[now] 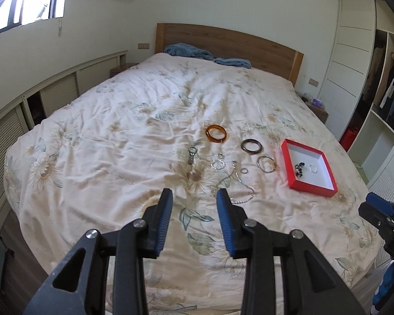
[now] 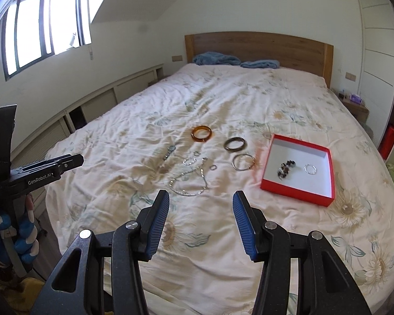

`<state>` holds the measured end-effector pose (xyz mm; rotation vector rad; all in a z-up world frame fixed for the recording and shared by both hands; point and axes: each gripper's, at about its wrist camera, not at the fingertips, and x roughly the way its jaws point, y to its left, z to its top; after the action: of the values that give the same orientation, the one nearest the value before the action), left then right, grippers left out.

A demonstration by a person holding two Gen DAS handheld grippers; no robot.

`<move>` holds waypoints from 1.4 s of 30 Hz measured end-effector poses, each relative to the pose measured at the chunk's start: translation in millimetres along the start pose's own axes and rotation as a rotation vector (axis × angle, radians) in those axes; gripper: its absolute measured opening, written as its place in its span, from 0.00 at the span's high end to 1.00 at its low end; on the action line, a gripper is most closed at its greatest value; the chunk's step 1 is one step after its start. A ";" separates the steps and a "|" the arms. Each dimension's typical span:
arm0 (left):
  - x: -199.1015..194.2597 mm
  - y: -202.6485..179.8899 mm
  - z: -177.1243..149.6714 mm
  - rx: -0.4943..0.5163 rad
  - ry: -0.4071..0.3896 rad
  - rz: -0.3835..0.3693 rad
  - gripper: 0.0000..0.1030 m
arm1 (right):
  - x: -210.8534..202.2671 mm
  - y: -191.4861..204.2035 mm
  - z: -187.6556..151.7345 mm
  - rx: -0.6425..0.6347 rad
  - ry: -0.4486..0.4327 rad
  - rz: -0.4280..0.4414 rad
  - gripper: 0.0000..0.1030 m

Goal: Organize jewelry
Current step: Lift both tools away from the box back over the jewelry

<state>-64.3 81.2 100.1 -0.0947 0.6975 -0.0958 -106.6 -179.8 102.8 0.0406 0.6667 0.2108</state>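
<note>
Bangles, amber (image 2: pixel 201 133) and dark (image 2: pixel 235 144), are laid beside a silver chain (image 2: pixel 187 183) on the bed (image 2: pixel 249 99). Beads (image 2: pixel 285 169) are held in the red box (image 2: pixel 295 193). Both the left gripper (image 1: pixel 194 195) and right gripper (image 2: pixel 201 197) are spread wide, empty.

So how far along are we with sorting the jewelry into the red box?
Early. Done: a beaded bracelet and a small silver ring lie in the red box. In hand: nothing; left gripper and right gripper hover open. Left on the bed: amber bangle, dark bangle, silver bangle, chain necklace, small rings, a clasp piece.
</note>
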 end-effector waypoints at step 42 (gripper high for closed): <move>202.1 -14.9 24.5 0.038 0.261 -0.084 0.69 | 182.3 -73.3 26.3 0.034 0.244 0.046 0.71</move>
<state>104.7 43.6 -8.0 -0.0757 0.9525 -0.2046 62.4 -212.9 4.7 0.0631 0.9134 0.2513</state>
